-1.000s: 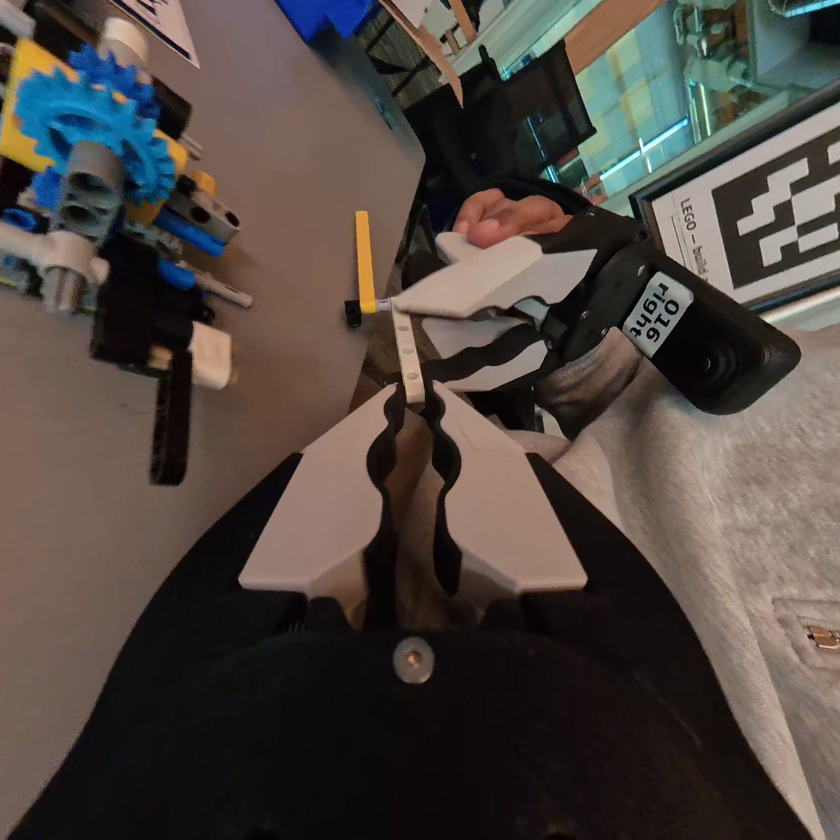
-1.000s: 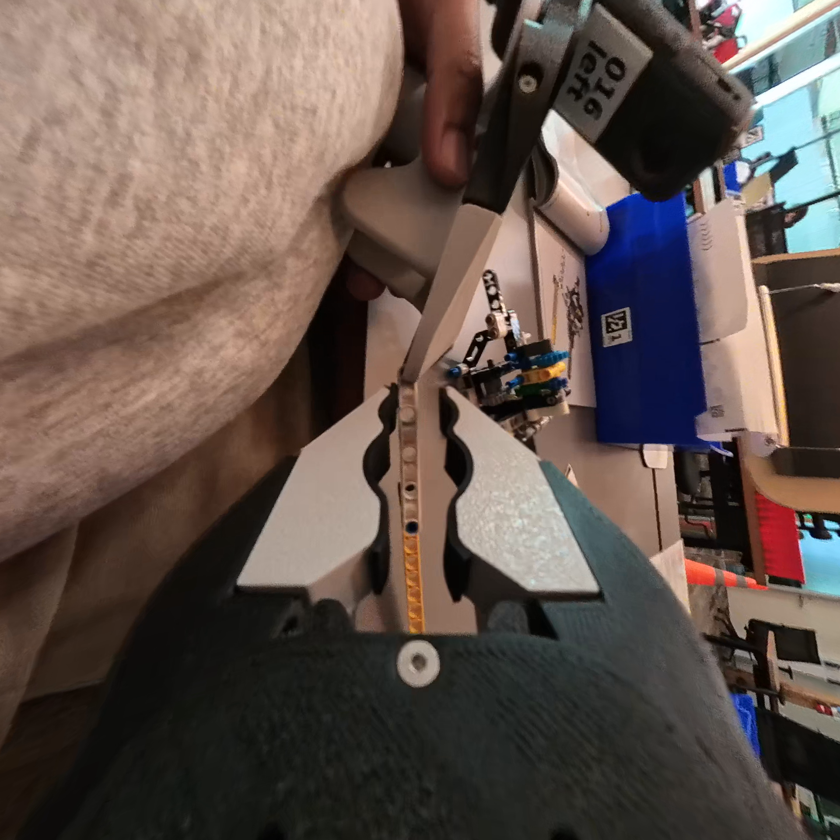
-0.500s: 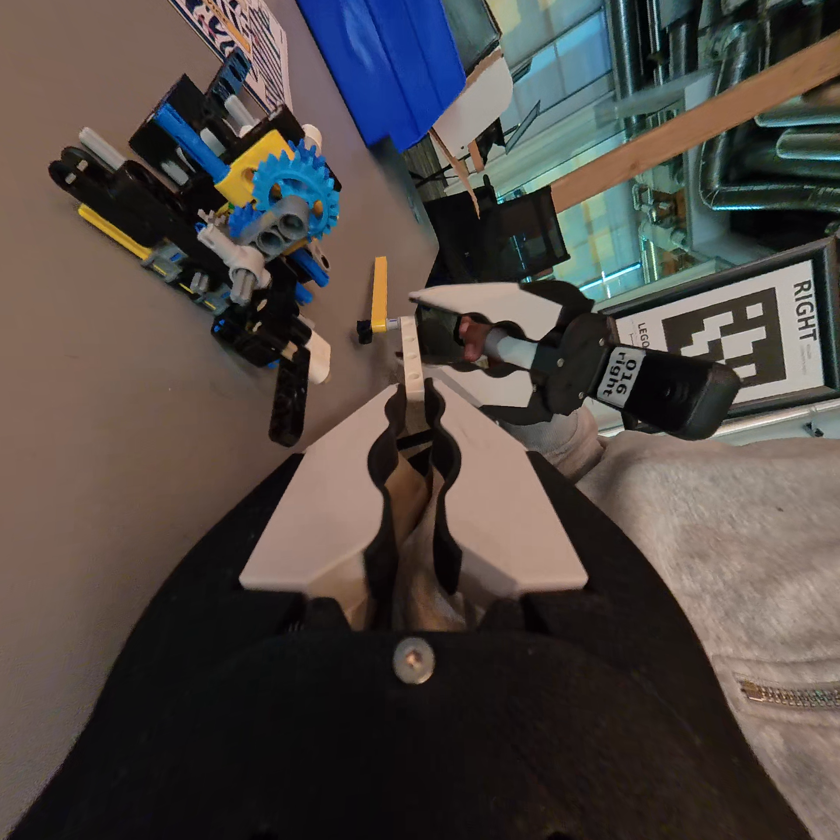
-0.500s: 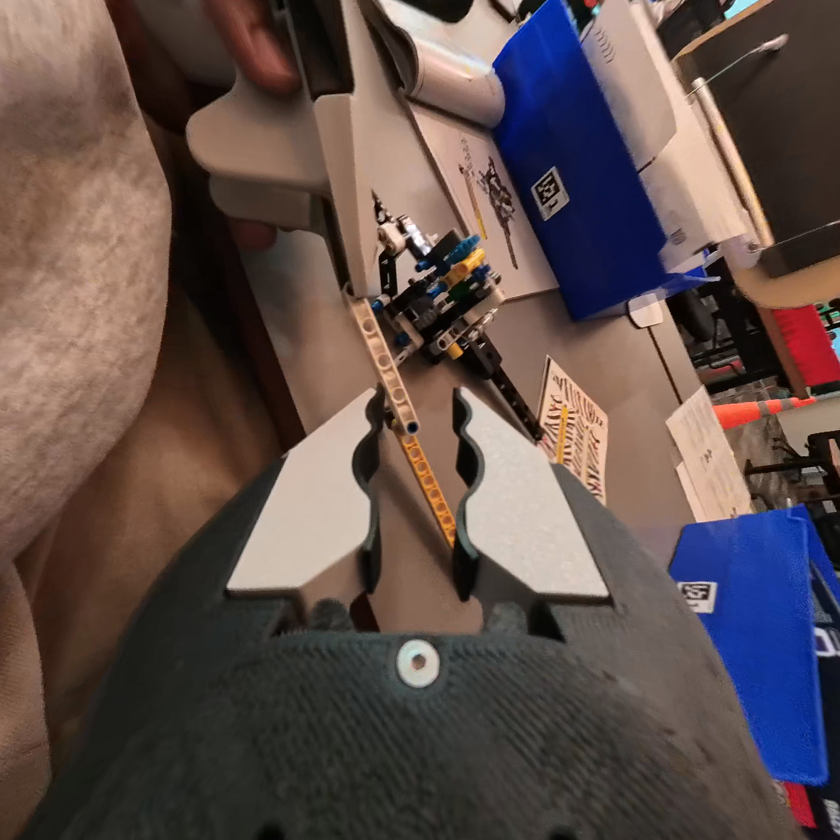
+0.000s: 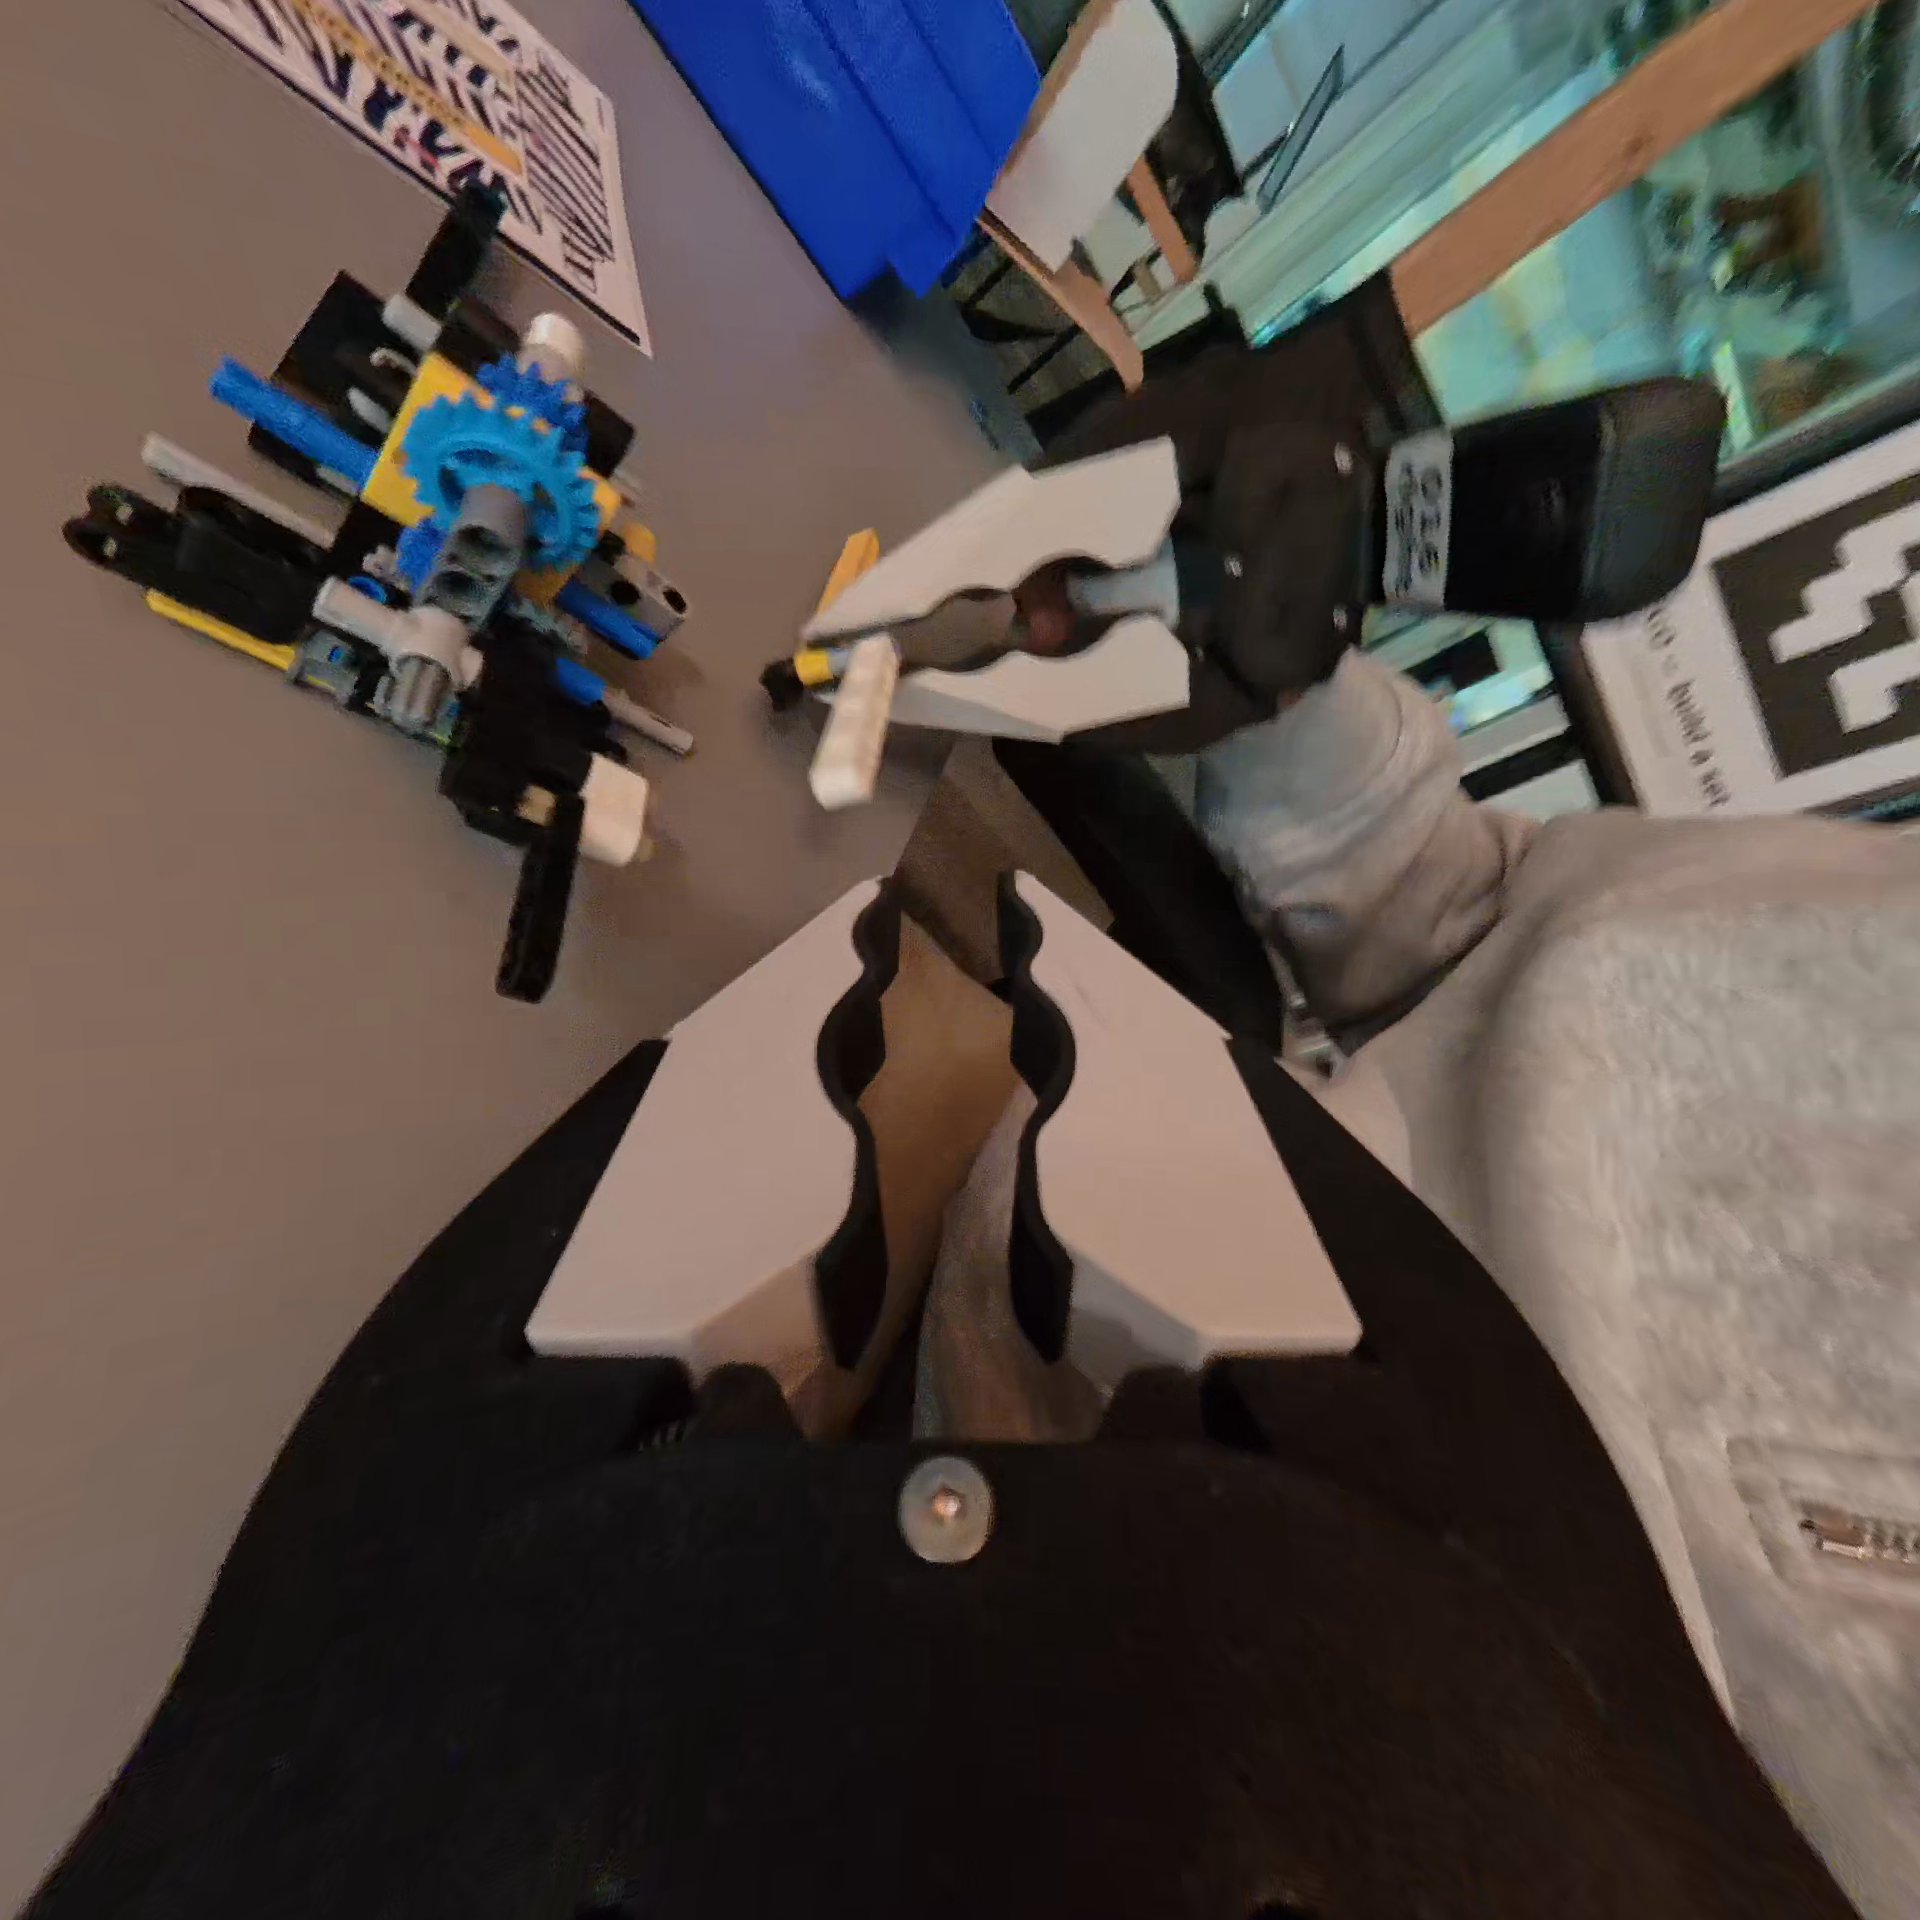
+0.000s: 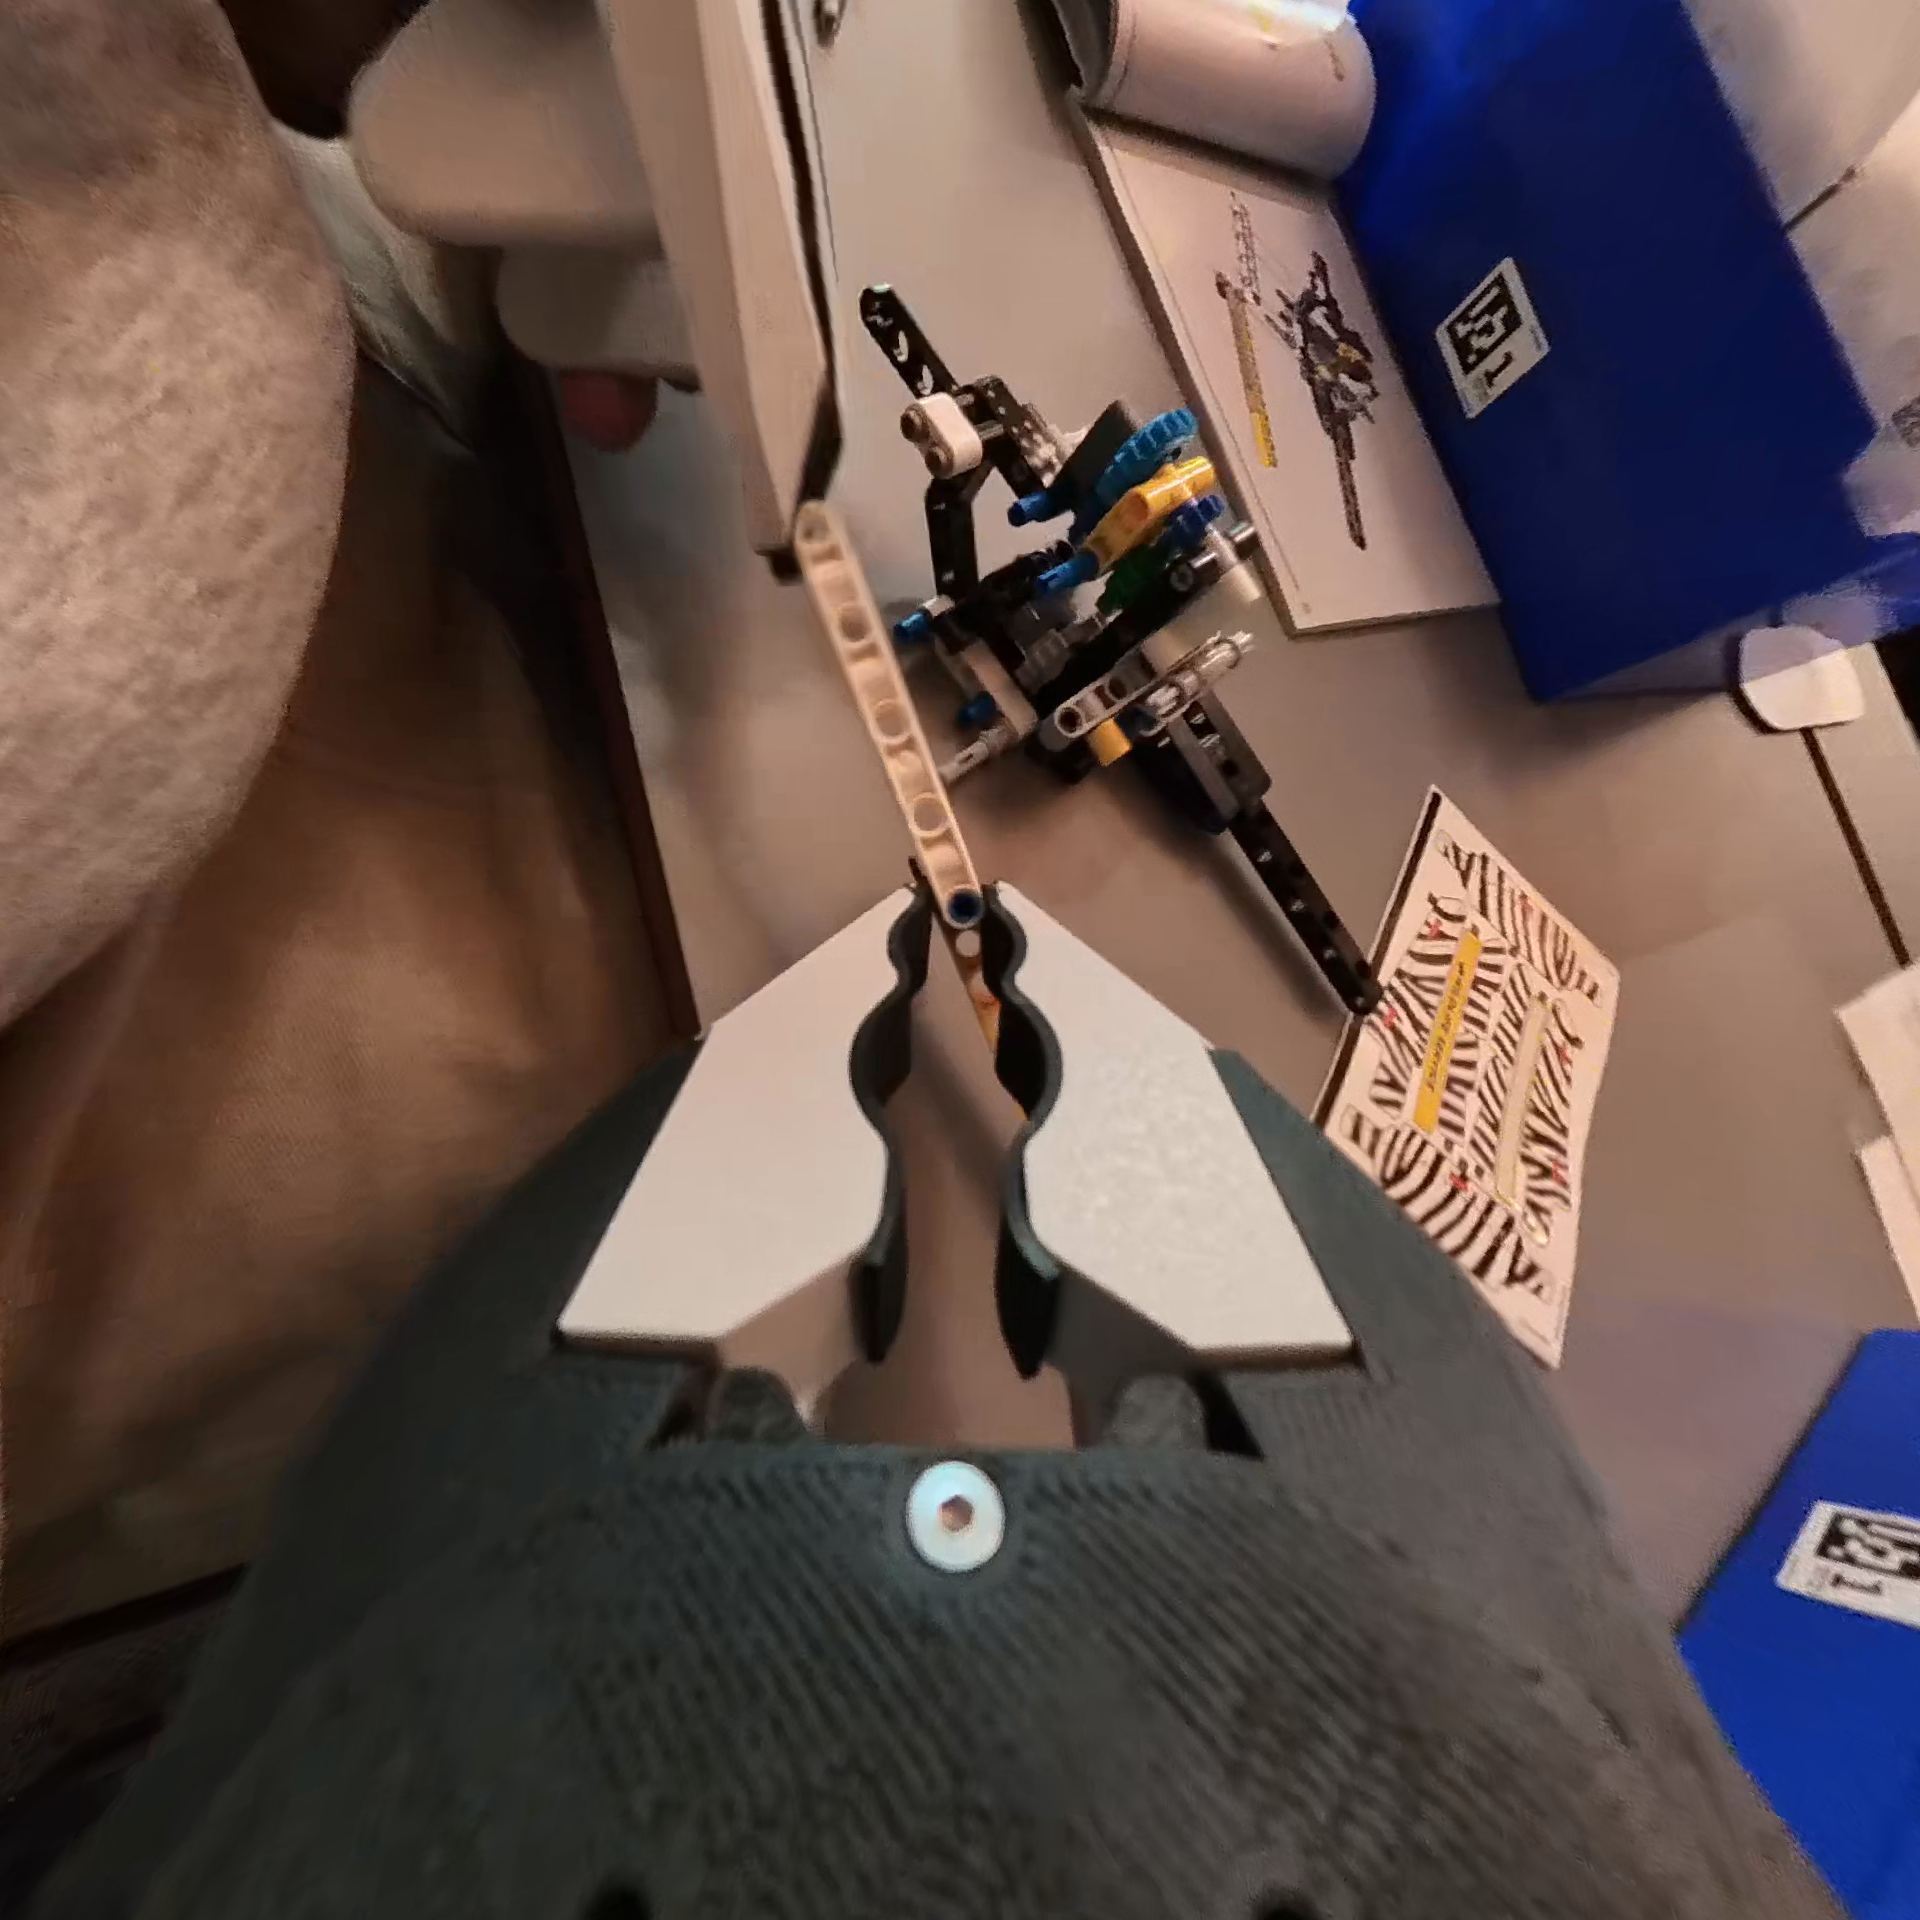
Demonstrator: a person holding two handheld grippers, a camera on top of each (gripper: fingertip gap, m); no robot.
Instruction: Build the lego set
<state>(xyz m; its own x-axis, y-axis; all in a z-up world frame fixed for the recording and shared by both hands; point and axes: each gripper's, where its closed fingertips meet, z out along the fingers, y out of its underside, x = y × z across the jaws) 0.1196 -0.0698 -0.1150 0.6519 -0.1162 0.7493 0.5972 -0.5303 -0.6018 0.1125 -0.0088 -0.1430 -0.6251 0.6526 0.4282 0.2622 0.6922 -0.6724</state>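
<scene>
Having just let go, the left gripper [image 5: 943, 894] is hanging with jaws apart, leaving the white beam [image 5: 854, 722], pinned to the yellow beam [image 5: 847, 569], clamped in the right gripper [image 5: 831, 665] near the model [image 5: 447, 582], suggesting attachment comes next.

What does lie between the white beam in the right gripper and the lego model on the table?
Nothing: the left wrist view shows only bare grey table between the white beam, held by the right gripper, and the lego model.

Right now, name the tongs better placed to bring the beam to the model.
Right. The right tongs grip the white-and-yellow beam at its joint; the left tongs are open and empty. The model lies just beyond the beam.
</scene>
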